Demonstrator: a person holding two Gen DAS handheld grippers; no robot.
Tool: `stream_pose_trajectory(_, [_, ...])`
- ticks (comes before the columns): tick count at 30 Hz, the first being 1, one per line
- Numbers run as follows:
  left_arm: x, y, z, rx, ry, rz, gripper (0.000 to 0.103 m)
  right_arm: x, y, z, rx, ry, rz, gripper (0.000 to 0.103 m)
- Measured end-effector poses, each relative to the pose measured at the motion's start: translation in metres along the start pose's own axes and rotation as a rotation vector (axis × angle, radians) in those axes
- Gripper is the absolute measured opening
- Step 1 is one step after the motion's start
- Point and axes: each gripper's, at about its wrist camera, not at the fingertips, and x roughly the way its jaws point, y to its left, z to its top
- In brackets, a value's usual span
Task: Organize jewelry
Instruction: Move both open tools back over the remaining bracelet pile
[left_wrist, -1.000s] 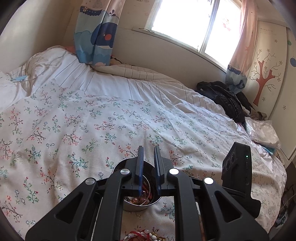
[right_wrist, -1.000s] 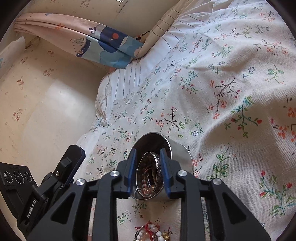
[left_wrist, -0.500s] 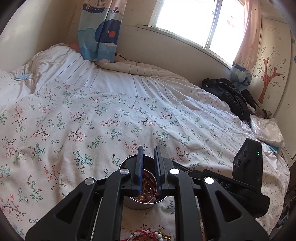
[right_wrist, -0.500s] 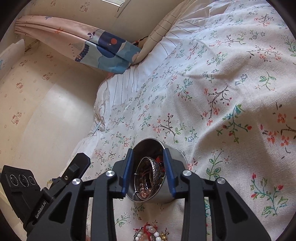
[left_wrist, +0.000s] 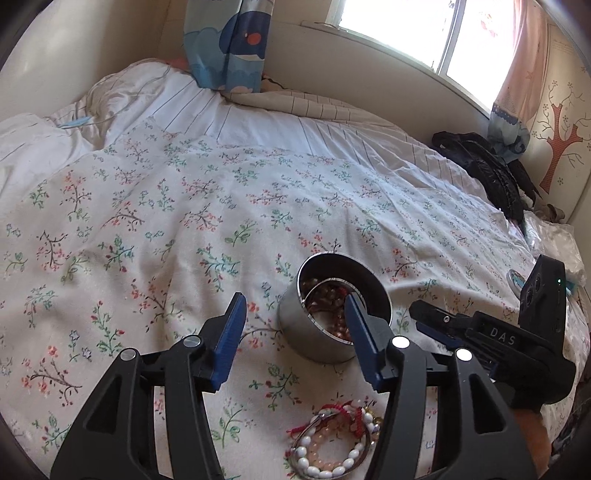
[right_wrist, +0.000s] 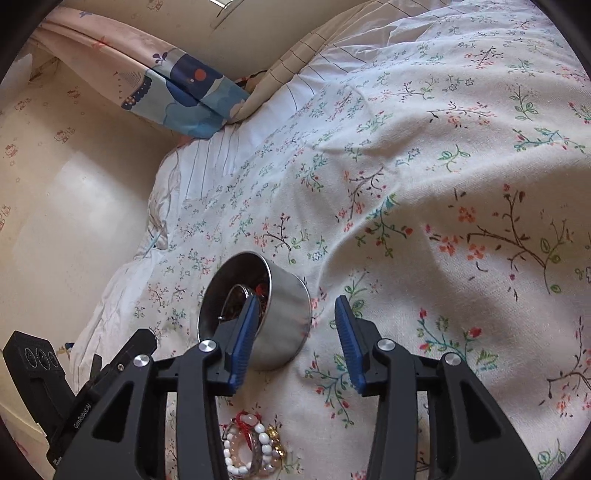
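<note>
Both claws are spreading now! The left claw (left_wrist: 293, 325), pinched nearly shut over the metal tin (left_wrist: 334, 308) a second ago, springs wide with nothing between its pads. The right claw (right_wrist: 295, 332) is opening too, also empty, one finger at the tin's rim. The tin sits on the floral bedspread (left_wrist: 166, 221), bangles and beads inside, so that drop looks done. A heap of bead bracelets (left_wrist: 332, 446) lies just in front, likely next up.
</note>
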Motion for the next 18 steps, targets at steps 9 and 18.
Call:
stream_pose_trajectory(9, [-0.002,0.012,-0.036,0.068,0.128,0.088,0.053,0.006,0.026,-0.035,-0.149,0.135,-0.023,0.045])
stream_pose_trajectory(18, [-0.009,0.005,-0.048,0.095,0.151,0.089,0.054,0.002,0.030,-0.048,-0.172,0.153,-0.045,0.046])
